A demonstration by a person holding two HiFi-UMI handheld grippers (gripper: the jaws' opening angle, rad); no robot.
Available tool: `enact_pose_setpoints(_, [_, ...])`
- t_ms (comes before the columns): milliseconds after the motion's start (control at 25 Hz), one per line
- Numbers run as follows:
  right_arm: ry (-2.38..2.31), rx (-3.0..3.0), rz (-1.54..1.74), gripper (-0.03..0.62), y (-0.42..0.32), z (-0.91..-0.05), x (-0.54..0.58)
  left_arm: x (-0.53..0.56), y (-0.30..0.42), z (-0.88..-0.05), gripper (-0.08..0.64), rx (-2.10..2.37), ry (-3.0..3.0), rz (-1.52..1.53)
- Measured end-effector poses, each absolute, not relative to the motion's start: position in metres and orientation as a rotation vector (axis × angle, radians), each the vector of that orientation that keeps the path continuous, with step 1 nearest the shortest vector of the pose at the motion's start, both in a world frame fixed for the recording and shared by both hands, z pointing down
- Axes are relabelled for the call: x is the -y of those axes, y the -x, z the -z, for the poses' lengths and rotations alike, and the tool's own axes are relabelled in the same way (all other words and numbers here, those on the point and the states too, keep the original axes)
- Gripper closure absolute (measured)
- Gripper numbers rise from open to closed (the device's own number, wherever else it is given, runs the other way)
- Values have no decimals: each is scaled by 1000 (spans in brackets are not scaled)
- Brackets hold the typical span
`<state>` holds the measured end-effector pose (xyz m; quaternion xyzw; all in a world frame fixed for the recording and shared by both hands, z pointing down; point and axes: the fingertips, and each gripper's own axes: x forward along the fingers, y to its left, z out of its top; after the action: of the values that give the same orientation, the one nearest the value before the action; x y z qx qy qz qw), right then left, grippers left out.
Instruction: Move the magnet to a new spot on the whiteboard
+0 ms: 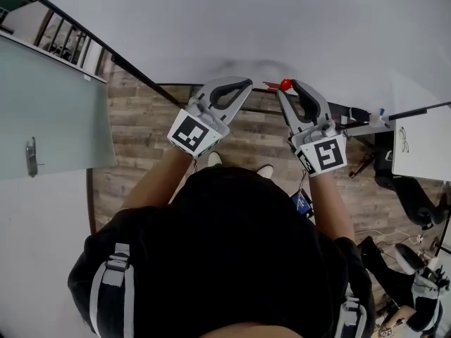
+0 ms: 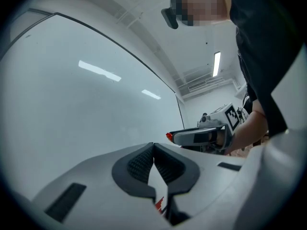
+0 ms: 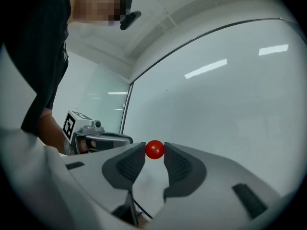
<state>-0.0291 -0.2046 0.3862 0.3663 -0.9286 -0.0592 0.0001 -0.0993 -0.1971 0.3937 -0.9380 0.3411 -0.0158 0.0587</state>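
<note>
2 handheld grippers face the whiteboard as we look down over a person's head and shoulders. The right gripper has its jaws closed on the red magnet, a small round ball caught at the very tips with 1 dark ribbed pad pressed to each side. We place the magnet close in front of the whiteboard's white face, near its bottom edge. From these angles we cannot tell whether it touches the surface.

The left gripper also points toward the whiteboard's bottom edge, a little further along it from the magnet. Its own camera shows us the jaws brought together, tips meeting, with nothing between them. Each gripper carries a cube with black-and-white square markers at its rear, away from the whiteboard. A bare forearm leads back from each cube to the person's black shirt.

Ceiling lights reflect as pale streaks on the whiteboard in both gripper views, and a thin dark frame runs along its edge. Below the whiteboard we see a wood-plank floor and the toes of 2 white shoes. Past the whiteboard's left end stands a frosted glass panel with a metal handle. Past its right end sits a smaller white board bearing a small dark sketch.
</note>
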Motion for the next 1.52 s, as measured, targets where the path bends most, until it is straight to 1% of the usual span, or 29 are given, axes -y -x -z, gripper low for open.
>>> enact_pose_setpoints(320, [-1133,2925,145,474,35,-403,194,192,109,-409,555,-1056,2872,30])
enact_pose_setpoints(880, [-1170,2953,121,474,32,-398,192,186,118,-406,555,-1065,2875,11])
enact_pose_setpoints(1520, [-1140,2998,150,474,6,-391,189,179,106,-396,555,-1162,2830,-11])
